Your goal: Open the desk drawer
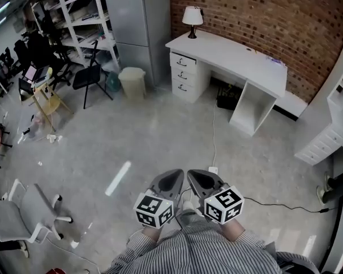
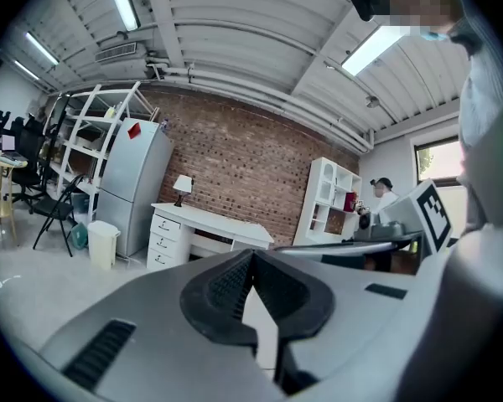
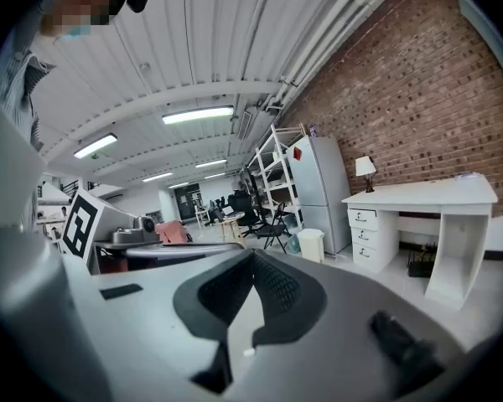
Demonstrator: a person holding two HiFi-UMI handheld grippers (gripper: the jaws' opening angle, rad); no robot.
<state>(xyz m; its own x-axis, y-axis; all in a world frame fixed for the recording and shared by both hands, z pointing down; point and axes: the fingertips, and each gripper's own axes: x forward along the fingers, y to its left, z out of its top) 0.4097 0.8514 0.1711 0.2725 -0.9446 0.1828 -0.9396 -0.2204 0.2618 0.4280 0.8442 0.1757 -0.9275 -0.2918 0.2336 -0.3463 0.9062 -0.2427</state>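
The person stands out on the grey floor [image 1: 160, 130], well apart from the white desk [image 1: 234, 53], which sits against the brick wall [image 1: 263, 16] on the far side of the room. Both tools are held close in front of a striped shirt [image 1: 200, 250], side by side, their noses pointing toward the desk. The left gripper [image 1: 170, 181] has its jaws pressed together with nothing between them. The right gripper [image 1: 201, 181], just beside it, is clamped tight the same way and just as empty.

The drawer stack [image 1: 183, 74] makes up the left end of the desk: three white drawers with dark handles, one above another, all three fronts flush. A table lamp [image 1: 192, 19] stands on the desk top above them, at the far left corner.

To the left of the desk rises a tall grey fridge [image 1: 134, 16], with a pale bin [image 1: 132, 81] on the floor in front of it. Further left are a black folding chair [image 1: 91, 76] and a white shelf unit [image 1: 74, 16]. A white swivel chair [image 1: 17, 210] sits near, on the left, and a dark cable [image 1: 274, 204] trails across the floor to the right of the grippers.
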